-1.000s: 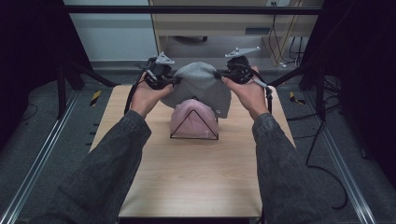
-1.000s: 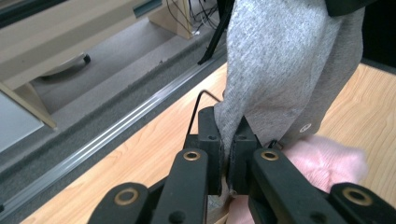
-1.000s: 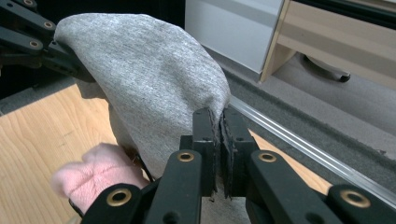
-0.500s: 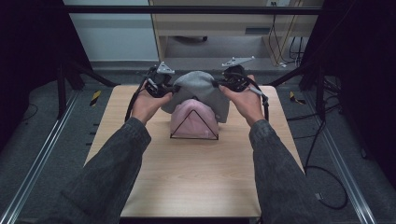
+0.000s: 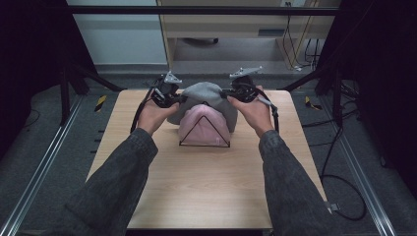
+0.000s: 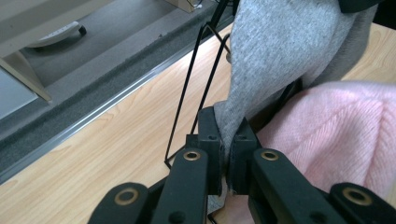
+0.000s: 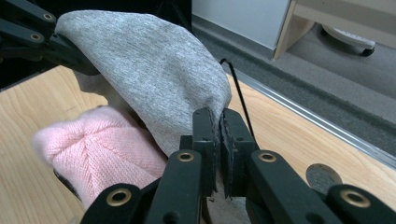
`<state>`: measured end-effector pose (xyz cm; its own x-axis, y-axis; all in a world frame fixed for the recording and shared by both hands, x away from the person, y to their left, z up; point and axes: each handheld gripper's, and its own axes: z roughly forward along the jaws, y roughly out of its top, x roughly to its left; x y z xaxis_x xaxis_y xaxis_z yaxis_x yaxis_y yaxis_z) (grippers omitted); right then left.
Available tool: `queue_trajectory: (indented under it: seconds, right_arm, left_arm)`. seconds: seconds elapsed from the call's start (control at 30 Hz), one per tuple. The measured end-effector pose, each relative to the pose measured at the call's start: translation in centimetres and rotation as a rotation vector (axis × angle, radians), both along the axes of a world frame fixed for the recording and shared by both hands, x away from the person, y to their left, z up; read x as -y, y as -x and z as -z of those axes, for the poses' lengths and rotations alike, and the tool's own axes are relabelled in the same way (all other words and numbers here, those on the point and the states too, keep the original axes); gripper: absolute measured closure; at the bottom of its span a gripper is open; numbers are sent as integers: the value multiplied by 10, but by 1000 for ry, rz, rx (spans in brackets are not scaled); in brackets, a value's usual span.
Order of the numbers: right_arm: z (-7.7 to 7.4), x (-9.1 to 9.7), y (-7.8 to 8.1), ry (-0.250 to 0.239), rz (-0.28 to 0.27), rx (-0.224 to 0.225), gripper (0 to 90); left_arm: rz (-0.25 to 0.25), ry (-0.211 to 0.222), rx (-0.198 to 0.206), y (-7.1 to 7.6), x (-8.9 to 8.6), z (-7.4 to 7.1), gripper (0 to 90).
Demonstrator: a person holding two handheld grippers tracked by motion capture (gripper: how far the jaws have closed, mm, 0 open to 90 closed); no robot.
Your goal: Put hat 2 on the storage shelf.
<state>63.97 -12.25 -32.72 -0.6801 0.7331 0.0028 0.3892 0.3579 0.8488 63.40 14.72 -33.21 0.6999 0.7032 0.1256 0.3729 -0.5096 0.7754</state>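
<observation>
A grey knit hat (image 5: 204,96) is stretched between my two grippers over a pink knit hat (image 5: 202,125) that sits on a black wire stand (image 5: 204,145) at the far middle of the wooden table (image 5: 196,191). My left gripper (image 5: 173,98) is shut on the grey hat's left edge, and my right gripper (image 5: 232,93) is shut on its right edge. In the left gripper view, grey fabric (image 6: 280,51) is pinched between the jaws of the left gripper (image 6: 227,144), with the pink hat (image 6: 336,135) to the right. In the right gripper view, the right gripper (image 7: 219,135) clamps the grey hat (image 7: 154,70) above the pink hat (image 7: 102,144).
The stand's thin wires (image 6: 187,102) rise close beside the left jaws. A small grey disc (image 7: 322,177) lies on the table near its far edge. Black frame struts (image 5: 78,73) and cables (image 5: 339,147) flank the table, with a shelf unit (image 5: 221,29) behind.
Both grippers have come down and slightly closer together, carrying the grey hat lower over the pink hat. Both stay shut on it.
</observation>
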Motion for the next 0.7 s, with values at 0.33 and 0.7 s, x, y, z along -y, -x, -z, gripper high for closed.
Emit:
queue_trajectory:
  seconds: [0.33, 0.7]
  right_arm:
    - [9, -5, 1, 6, 3, -19, 861]
    - [15, -4, 3, 7, 5, -30, 860]
  left_arm:
    - [-2, -7, -34, 1, -4, 14, 860]
    - [-9, -19, -36, 2, -1, 22, 859]
